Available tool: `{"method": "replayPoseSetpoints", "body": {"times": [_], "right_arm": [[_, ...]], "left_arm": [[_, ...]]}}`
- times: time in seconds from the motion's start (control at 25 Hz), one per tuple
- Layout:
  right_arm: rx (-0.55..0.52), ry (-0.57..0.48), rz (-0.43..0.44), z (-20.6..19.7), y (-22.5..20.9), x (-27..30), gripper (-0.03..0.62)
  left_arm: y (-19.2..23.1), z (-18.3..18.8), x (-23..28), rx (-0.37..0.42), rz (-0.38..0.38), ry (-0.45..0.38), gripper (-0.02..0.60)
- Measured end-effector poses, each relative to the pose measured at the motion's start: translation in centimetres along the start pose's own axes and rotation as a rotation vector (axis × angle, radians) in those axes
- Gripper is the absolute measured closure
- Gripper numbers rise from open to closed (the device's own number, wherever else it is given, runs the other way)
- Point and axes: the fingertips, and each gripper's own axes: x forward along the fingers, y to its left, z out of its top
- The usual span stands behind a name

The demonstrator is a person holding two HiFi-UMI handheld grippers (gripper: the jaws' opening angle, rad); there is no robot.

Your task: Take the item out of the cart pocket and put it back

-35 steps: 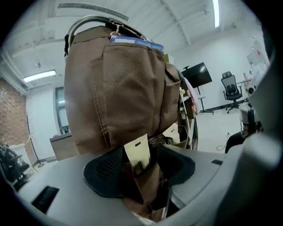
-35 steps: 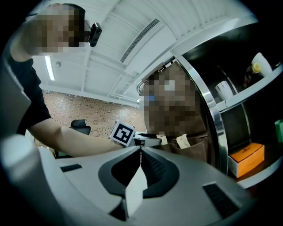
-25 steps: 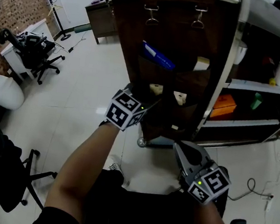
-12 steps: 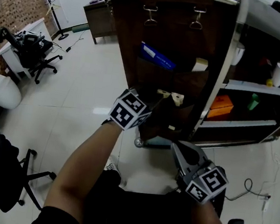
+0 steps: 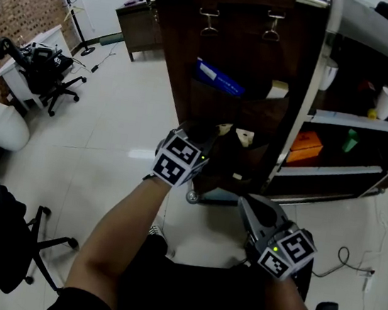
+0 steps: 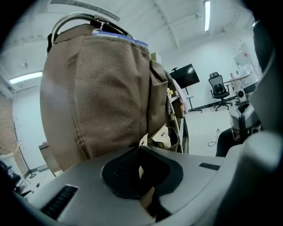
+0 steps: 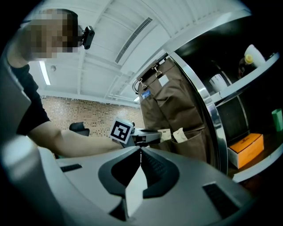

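Pinching flat cream item [image 6: 161, 133], woven pocket [image 7: 177, 149]

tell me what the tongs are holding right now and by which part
The left tongs seem to pinch the cream packet by its near corner; the right tongs hold nothing.

The left gripper [image 5: 210, 140] and right gripper [image 5: 246, 204] are built of grey shells, black ribbed pads [image 7: 155, 167] and black-and-white marker cubes [image 5: 177, 158]; a black sleeve [image 7: 27, 103] is worn.
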Motion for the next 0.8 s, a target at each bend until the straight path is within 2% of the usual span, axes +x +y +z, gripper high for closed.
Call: {"method": "replayPoseSetpoints", "body": {"times": [0.16,0.4,0.8], "right_arm": [[-0.006,-0.004,0.001,0.2,0.2,0.0,0.574],[-0.020,-0.016,0.009,0.8,1.0,0.0,0.574],[-0.051,-0.037,0.028,2.1,2.9,-0.5,0.574]], "left_arm": [[0.5,0.6,-1.5,-0.058,0.054,-0.051,0.578],[1.0,3.6,-4.7,-0.111,0.119,-0.138,0.580],[2.2,8.2,-9.6,-0.175,0.189,-0.202,0.580]]}}
